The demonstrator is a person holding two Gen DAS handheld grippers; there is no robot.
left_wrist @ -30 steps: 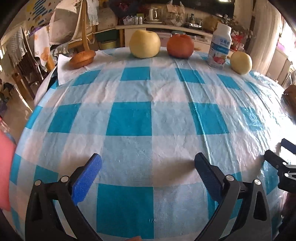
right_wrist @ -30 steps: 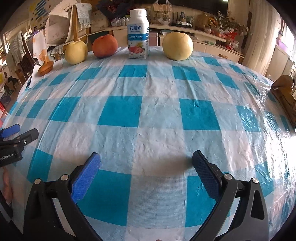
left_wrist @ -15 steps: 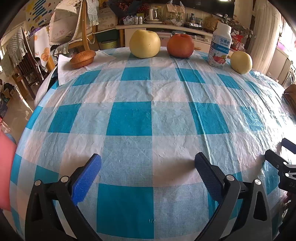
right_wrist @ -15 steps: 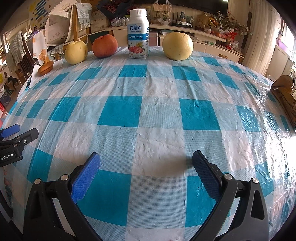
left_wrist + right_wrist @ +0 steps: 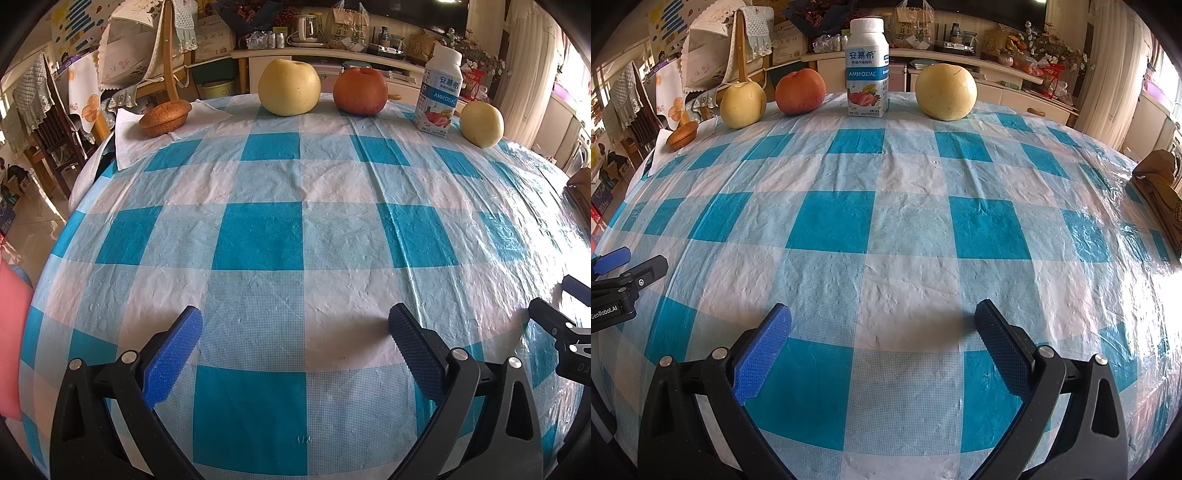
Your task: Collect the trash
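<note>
Left wrist view: left gripper (image 5: 295, 328) spread wide, empty, over checked cloth (image 5: 258, 236). Far edge, left to right: muffin (image 5: 164, 117) on napkin (image 5: 129, 147), pear (image 5: 289, 87), apple (image 5: 360, 91), bottle (image 5: 438, 96), second pear (image 5: 481, 124).

Right wrist view: right gripper (image 5: 882, 321) likewise spread, empty; bottle (image 5: 867, 70) upright at far edge, path unobstructed; brown object (image 5: 1160, 184) far right.

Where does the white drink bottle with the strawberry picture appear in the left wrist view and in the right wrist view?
Left wrist view: the white drink bottle with the strawberry label stands at the far table edge, upper right.
Right wrist view: the same bottle stands top centre.
Shared landmark: the round red-orange fruit sits just left of the bottle in both views.
</note>
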